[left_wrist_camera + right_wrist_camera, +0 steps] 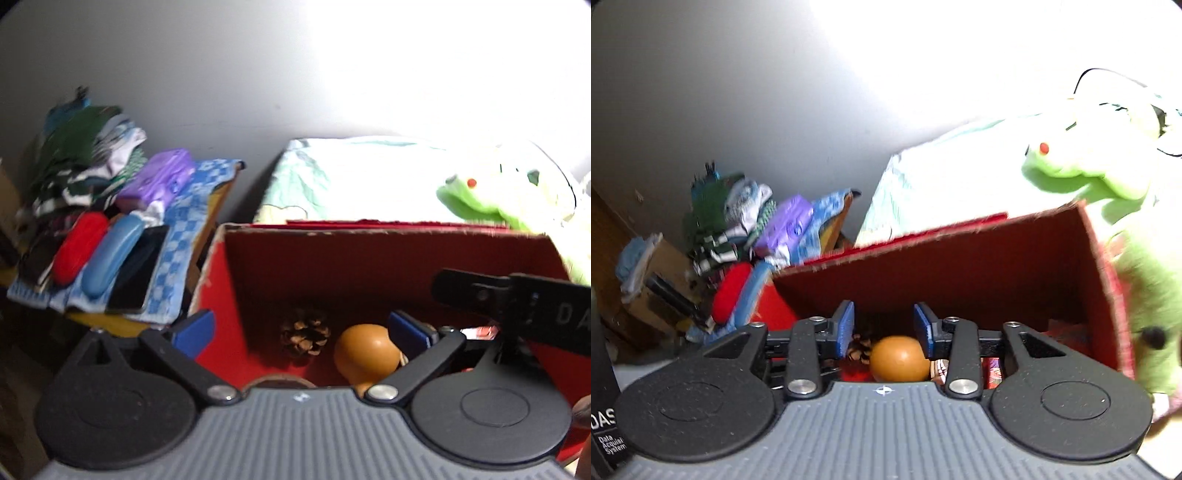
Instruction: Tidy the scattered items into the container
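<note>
A red cardboard box [369, 254] stands open under both grippers. On its floor lie a brown pine cone [304, 334] and an orange ball [367, 350]. My left gripper [303, 328] hangs over the box's left side, open wide, with nothing between its blue pads. In the right wrist view the same box [960, 258] holds the orange ball [899, 358], the pine cone [860, 349] and some red packets [993, 369]. My right gripper [884, 325] is open above the ball, its pads apart from it. The right tool's black body [517, 302] crosses the box's right side.
A green plush toy [1108, 177] leans against the box's right wall, with pale bedding [369, 181] behind. To the left, a blue checked cloth [173, 266] carries a red case [79, 247], a blue case [110, 254], a black phone [138, 269], a purple item [159, 181] and piled clothes [81, 162].
</note>
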